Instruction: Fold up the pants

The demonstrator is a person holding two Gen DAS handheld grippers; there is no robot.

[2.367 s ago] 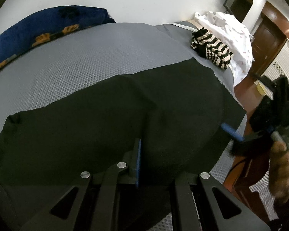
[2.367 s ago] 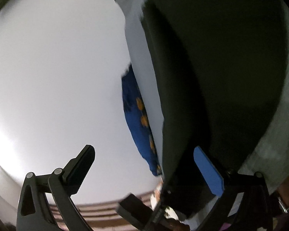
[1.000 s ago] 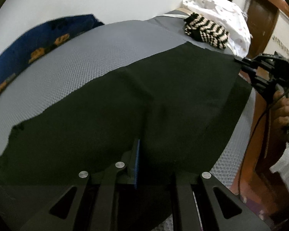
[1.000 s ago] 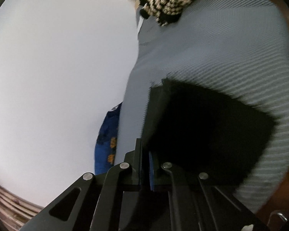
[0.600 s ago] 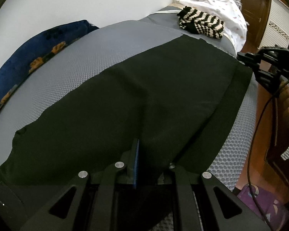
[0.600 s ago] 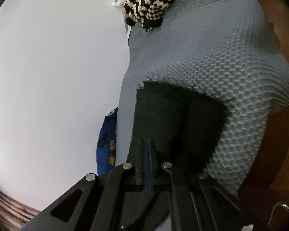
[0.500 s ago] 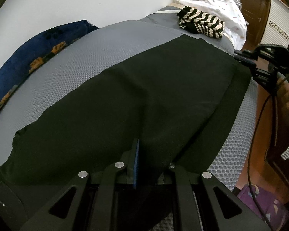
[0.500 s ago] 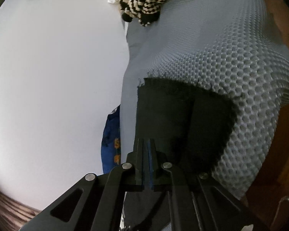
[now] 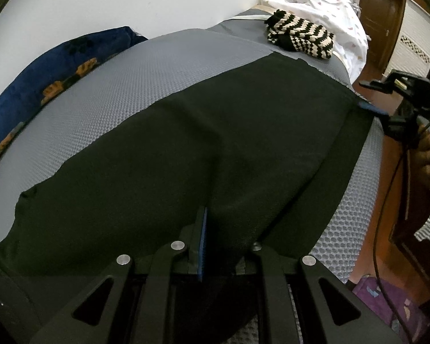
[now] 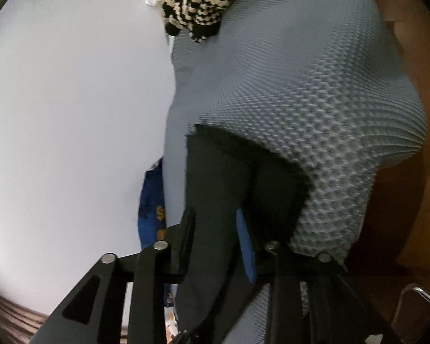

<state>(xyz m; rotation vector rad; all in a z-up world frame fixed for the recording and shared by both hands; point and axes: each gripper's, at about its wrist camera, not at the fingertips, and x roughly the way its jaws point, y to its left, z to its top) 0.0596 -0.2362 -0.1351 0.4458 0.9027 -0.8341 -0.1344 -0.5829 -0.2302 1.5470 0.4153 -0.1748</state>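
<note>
Lying lengthwise along bed [image 9: 146, 91]: pants [image 9: 215, 143].

Grey bed [image 9: 146, 83] under black pants [image 9: 215, 149]

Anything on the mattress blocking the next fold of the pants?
Nothing visible does. The pants lie flat on the grey mattress; the striped knit piece sits beyond their far end, apart from them, and the blue cushion stays at the wall side.

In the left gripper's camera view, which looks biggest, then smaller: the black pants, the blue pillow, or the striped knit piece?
1. black pants
2. blue pillow
3. striped knit piece, though it lies farthest away, so it may only look smallest.
</note>
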